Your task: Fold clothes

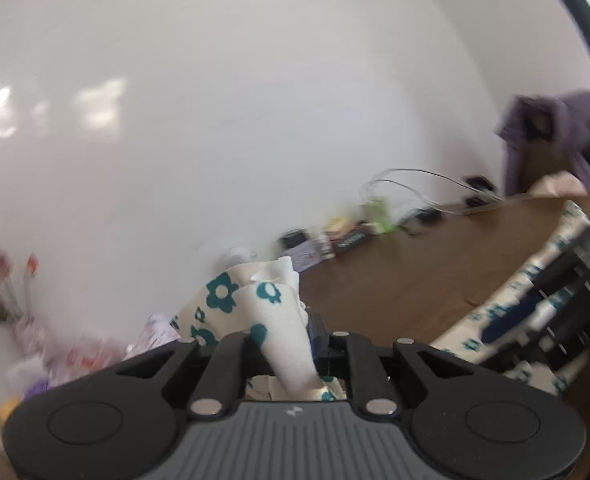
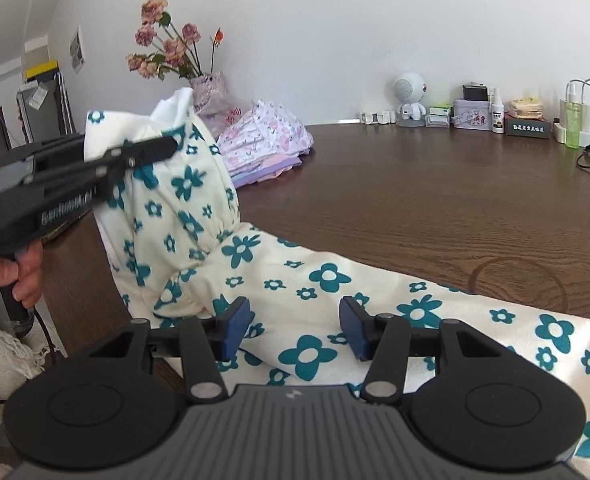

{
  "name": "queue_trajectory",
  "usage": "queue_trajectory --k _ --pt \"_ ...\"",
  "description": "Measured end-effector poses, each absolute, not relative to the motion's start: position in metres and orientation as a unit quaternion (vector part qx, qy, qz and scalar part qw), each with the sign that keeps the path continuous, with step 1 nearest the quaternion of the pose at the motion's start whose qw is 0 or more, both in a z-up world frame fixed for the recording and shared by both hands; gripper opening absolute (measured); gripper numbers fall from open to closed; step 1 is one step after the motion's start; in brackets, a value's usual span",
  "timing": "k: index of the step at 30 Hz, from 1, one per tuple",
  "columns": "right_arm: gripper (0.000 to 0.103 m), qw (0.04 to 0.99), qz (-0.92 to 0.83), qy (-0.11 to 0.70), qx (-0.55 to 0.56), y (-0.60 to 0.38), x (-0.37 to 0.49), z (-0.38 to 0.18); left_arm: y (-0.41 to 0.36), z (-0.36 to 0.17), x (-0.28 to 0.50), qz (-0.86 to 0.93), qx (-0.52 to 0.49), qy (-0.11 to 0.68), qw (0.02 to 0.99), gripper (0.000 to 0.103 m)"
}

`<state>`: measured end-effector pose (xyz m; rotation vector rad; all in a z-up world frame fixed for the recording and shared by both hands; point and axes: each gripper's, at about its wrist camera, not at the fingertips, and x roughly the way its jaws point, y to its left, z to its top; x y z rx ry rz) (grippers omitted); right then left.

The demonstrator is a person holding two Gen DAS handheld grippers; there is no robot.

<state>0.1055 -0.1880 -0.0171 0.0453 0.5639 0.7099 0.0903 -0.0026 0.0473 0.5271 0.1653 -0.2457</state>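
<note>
One end of the cream cotton garment with teal flowers is clamped in the left gripper and lifted off the brown wooden table, presumably for folding over; the right gripper is held apart above the spread cloth

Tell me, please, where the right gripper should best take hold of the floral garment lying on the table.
Probably the flat cream fabric of the floral garment between the right gripper fingers, from above: it lies slack there, while the left gripper holds the far end raised.

Dried roses, a white figurine and bottles line the wall.
</note>
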Motion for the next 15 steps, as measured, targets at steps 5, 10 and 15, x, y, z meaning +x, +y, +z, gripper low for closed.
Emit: queue_trajectory --k 5,10,15 --pt "0.051 0.92 0.294 0.252 0.053 -0.222 0.094 -0.005 -0.039 0.022 0.086 -0.216 0.366 0.108 0.899 0.011" --pt "0.051 0.922 0.277 0.259 0.078 -0.245 0.089 -0.005 -0.051 0.003 0.085 -0.26 0.39 0.13 0.874 0.011" --pt "0.051 0.913 0.307 0.25 0.094 -0.243 0.097 0.002 -0.057 -0.01 0.091 -0.288 0.411 0.147 0.852 0.012"
